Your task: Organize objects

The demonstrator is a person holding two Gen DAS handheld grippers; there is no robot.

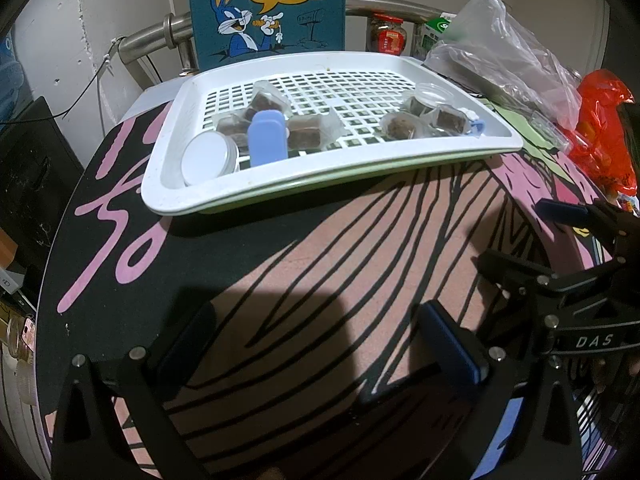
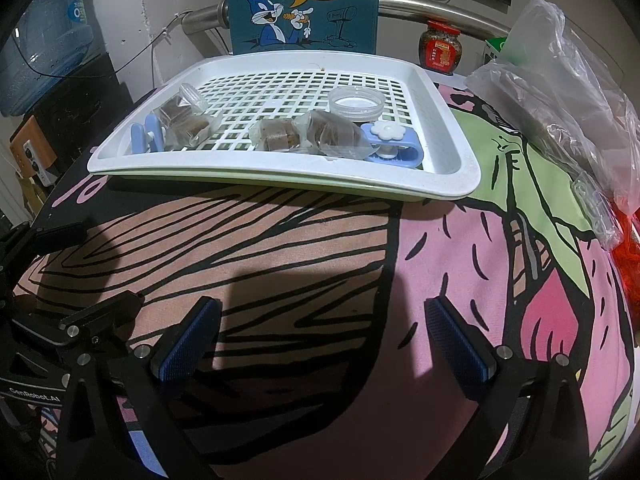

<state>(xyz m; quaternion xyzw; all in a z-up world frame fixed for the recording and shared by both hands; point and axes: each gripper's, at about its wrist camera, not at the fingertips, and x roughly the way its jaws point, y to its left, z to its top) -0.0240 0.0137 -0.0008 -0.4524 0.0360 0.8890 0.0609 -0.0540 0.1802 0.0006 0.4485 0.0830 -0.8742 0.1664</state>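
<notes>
A white slotted tray [image 1: 168, 188] [image 2: 460, 176] sits at the back of the cartoon-print table. In it lie several clear packets of brown snacks [image 1: 306, 132] [image 2: 280, 136], a blue clip [image 1: 267, 142] [image 2: 394, 144], a round white lid [image 1: 206, 158] and a clear round lid [image 2: 357, 105]. My left gripper [image 1: 320, 344] is open and empty, low over the table in front of the tray. My right gripper [image 2: 324, 340] is open and empty beside it; it also shows at the right of the left wrist view [image 1: 532, 240].
A blue Bugs Bunny board [image 1: 266, 8] [image 2: 302, 6] stands behind the tray. A clear plastic bag [image 1: 504, 52] [image 2: 568, 92], a red bag [image 1: 604, 128] and a red-lidded jar [image 2: 442, 46] sit at the right. A water bottle [image 2: 44, 40] stands far left.
</notes>
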